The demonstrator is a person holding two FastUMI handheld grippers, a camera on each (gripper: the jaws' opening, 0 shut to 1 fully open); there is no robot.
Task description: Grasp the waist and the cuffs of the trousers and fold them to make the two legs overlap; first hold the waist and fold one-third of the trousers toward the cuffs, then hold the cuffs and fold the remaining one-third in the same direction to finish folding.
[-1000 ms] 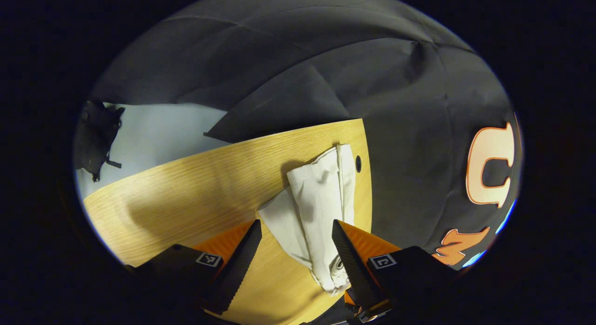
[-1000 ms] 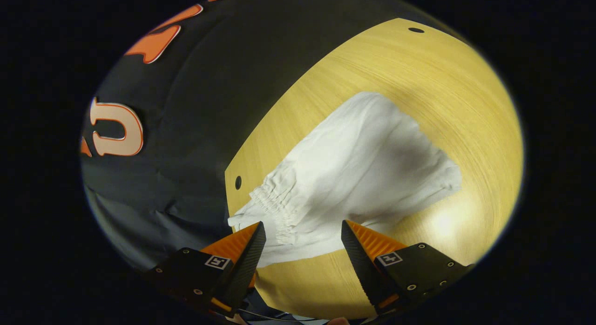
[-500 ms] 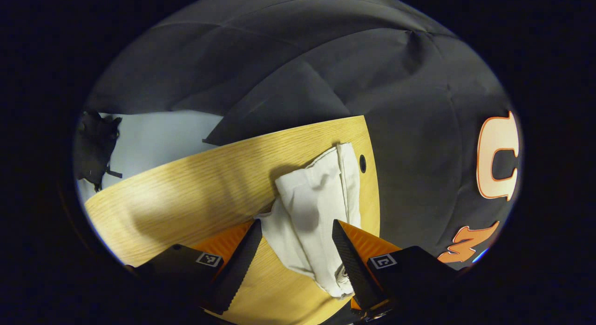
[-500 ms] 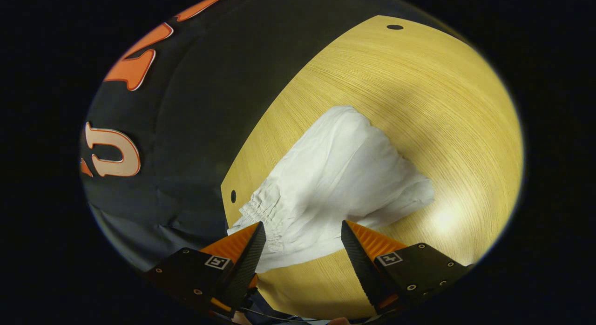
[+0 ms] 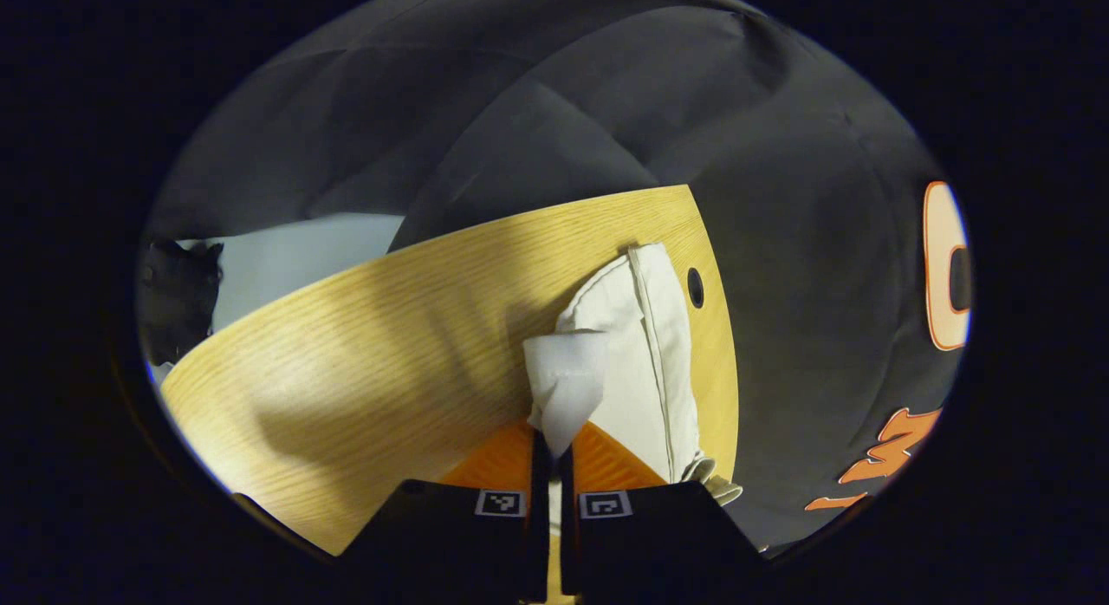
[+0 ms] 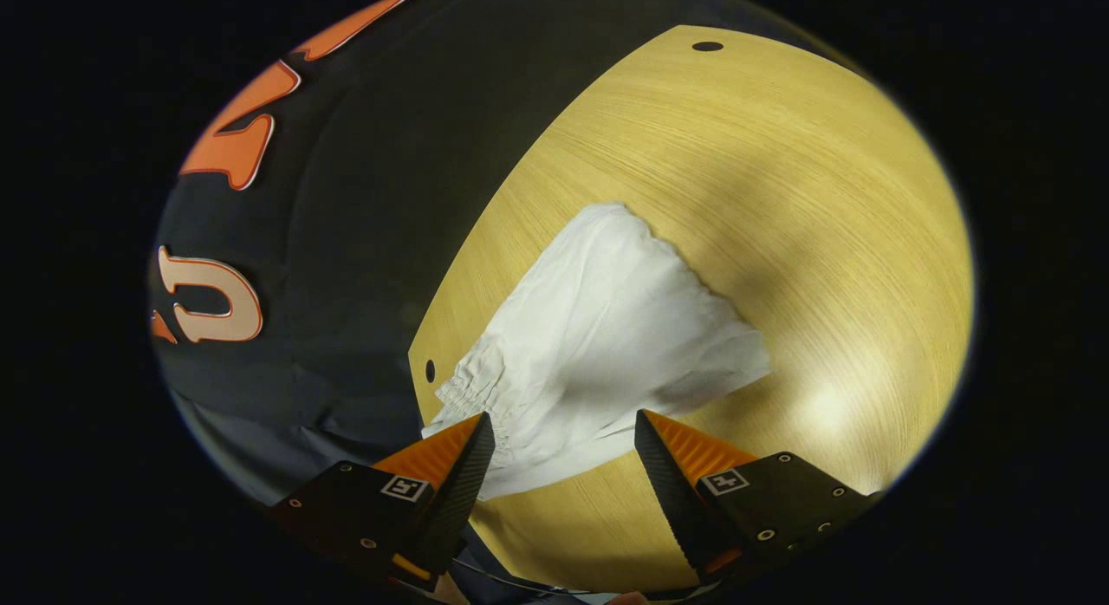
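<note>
Pinching white trousers point(image 5: 641, 345) on the wooden table point(image 5: 364, 345), left claw point(image 5: 551, 449); right claw point(image 6: 563, 458) gapes wide

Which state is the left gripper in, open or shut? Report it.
Shut: the left gripper has both fingers pinched on a fold of the trousers.

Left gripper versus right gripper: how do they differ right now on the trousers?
The left gripper is shut on a raised flap of the trousers; the right gripper is open, gripping nothing. The left has cloth lifted off the table; the right's fingers straddle the elastic waist end, which lies flat. Both point at the same white trousers.
</note>
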